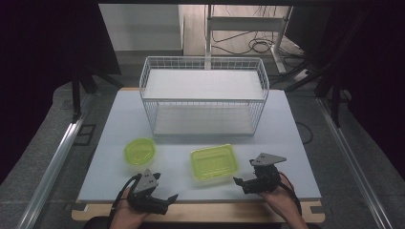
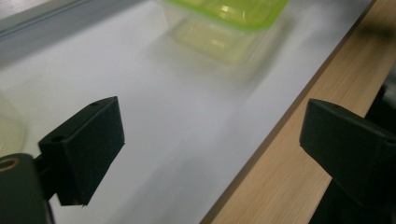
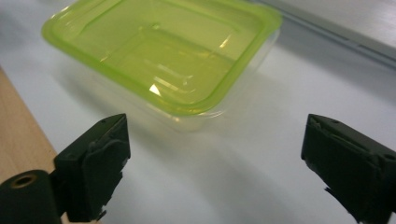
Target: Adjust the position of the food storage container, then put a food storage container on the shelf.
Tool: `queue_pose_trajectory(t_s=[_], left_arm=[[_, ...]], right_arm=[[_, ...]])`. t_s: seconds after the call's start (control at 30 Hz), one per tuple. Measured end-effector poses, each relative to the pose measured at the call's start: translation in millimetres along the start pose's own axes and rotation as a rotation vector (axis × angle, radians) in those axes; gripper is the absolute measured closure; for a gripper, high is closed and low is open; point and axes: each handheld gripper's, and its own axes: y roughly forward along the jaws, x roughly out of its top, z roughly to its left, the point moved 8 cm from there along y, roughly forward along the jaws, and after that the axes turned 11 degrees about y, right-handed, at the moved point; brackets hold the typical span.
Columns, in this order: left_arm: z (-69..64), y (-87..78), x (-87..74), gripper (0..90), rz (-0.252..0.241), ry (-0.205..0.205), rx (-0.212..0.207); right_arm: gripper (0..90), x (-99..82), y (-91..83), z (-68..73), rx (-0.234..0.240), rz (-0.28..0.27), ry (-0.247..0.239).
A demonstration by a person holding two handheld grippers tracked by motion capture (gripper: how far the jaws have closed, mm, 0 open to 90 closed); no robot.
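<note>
The left tongs (image 1: 168, 198) are low at the near edge of the desk (image 1: 286, 143), held in the person's left hand (image 1: 125, 213). Their jaws stand wide apart and nothing is between them. In the left gripper view one jaw hangs over the pale desk surface and the other over the wooden border (image 2: 280, 177) that runs along the near side.

The right tongs (image 1: 237, 181) are held in the person's right hand (image 1: 279, 198), and they point to the left, toward the rectangular green container (image 1: 214, 161). Their jaws are also wide apart and empty. In the right gripper view the rectangular green container (image 3: 163, 56) lies just ahead of the jaws, near them but not touching and not between them. It stands upright on the desk and its green lid is on it.

The rectangular green container is in the near middle part of the desk, between the two tongs and a little closer to the right ones. The round green container (image 1: 140, 151) stands to its left, well apart from it, just beyond the left tongs. It looks closed with a green lid too.

Behind both containers, at the far middle of the desk, stands a white wire rack (image 1: 204, 95) with two levels.
</note>
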Motion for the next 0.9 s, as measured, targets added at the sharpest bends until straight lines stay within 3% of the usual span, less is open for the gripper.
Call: queue_pose_trajectory(t_s=[0.07, 0.17, 0.57, 0.67, 0.9], left_arm=[[0.2, 2.2, -0.7, 3.6, 0.014, 0.024, 0.021], [-0.1, 4.7, -1.7, 3.5, 0.009, 0.013, 0.018], [4.6, 2.9, -2.6, 3.3, -0.016, 0.034, 0.052], [5.9, 2.0, -2.9, 3.4, -0.02, 0.032, 0.056], [7.3, 2.0, -4.4, 3.9, -0.016, 0.031, 0.06]], right_arm=[[6.6, 0.8, 0.5, 1.2, 0.003, -0.002, -0.002], [6.2, 1.9, -0.3, 0.5, 0.005, -0.01, 0.005], [2.0, 4.2, -2.8, -6.5, -0.026, -0.027, 0.04], [5.1, 4.3, -3.7, -7.5, -0.053, -0.023, 0.03], [14.8, 5.7, -5.3, -11.4, -0.04, -0.011, 0.071]])
